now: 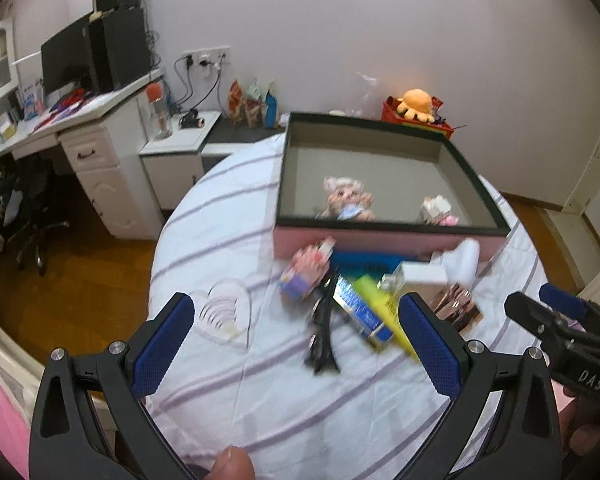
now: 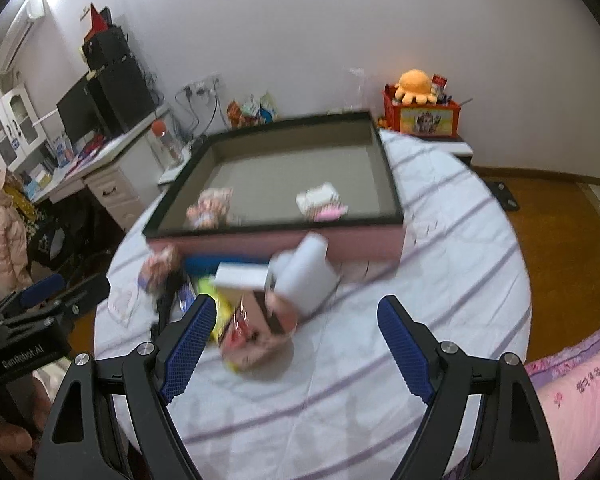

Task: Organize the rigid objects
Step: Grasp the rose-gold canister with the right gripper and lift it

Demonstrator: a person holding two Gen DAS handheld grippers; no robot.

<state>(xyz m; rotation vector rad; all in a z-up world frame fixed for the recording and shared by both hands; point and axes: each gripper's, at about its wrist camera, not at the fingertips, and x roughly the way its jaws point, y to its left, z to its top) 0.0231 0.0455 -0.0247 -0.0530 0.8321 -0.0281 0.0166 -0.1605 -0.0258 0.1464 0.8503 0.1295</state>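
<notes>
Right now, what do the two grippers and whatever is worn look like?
Both are black plastic handheld grippers with silver screws. The left gripper and right gripper each carry blue, textured pads on two angled fingers. White lettering marks their bodies: "DAS" on the right one, "GenRobot.AI" on the left. A pink patterned sleeve shows beside the right gripper.

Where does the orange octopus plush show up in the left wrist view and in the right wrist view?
Left wrist: orange octopus plush sits upper right of centre, on a red box behind the tray's far rim.
Right wrist: the plush sits upper right, atop the same red box by the wall.
Shared landmark: the black-rimmed pink tray on the striped cloth.
</notes>
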